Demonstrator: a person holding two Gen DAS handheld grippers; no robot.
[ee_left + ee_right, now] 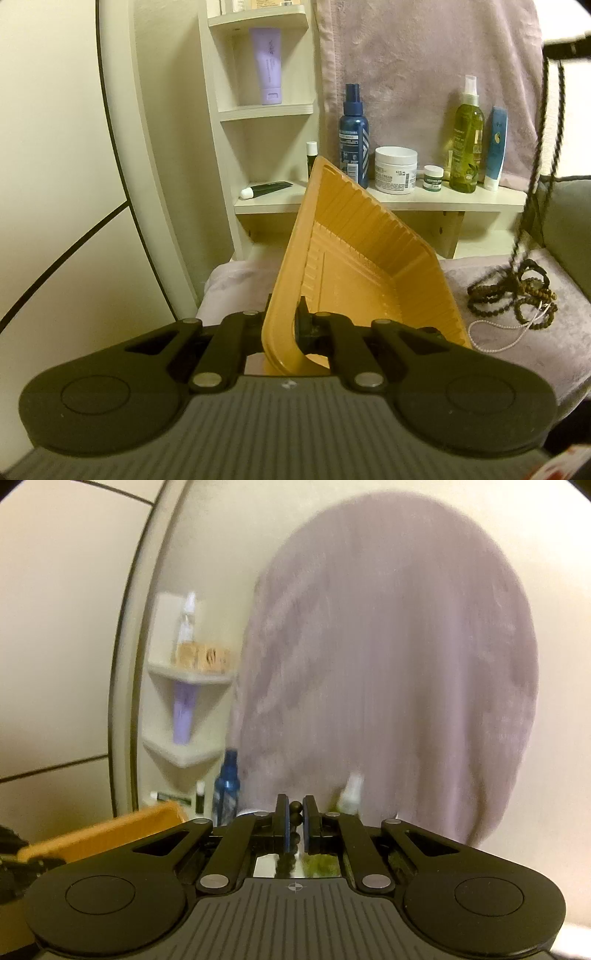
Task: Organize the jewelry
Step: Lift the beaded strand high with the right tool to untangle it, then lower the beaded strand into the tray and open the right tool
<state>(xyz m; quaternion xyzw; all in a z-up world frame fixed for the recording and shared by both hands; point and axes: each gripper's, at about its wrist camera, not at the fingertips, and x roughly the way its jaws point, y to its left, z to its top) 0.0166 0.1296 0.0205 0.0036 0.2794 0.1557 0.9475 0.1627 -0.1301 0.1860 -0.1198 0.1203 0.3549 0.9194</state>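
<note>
My left gripper (286, 326) is shut on the rim of an empty orange plastic tray (354, 273) and holds it tilted up above the lilac cloth. A heap of dark bead necklaces with a thin pearl strand (517, 295) lies on the cloth to the right. A dark bead strand (535, 166) hangs down from the upper right onto that heap. My right gripper (295, 819) is raised and shut on dark beads (295, 806) of that strand. The tray's edge also shows in the right wrist view (103, 834) at the lower left.
A white shelf (388, 201) behind holds a blue spray bottle (354, 133), a white cream jar (395, 170), a small green jar, a green spray bottle (467, 136) and a blue tube. A corner shelf holds a lilac tube (266, 66). A lilac towel (388, 664) hangs on the wall.
</note>
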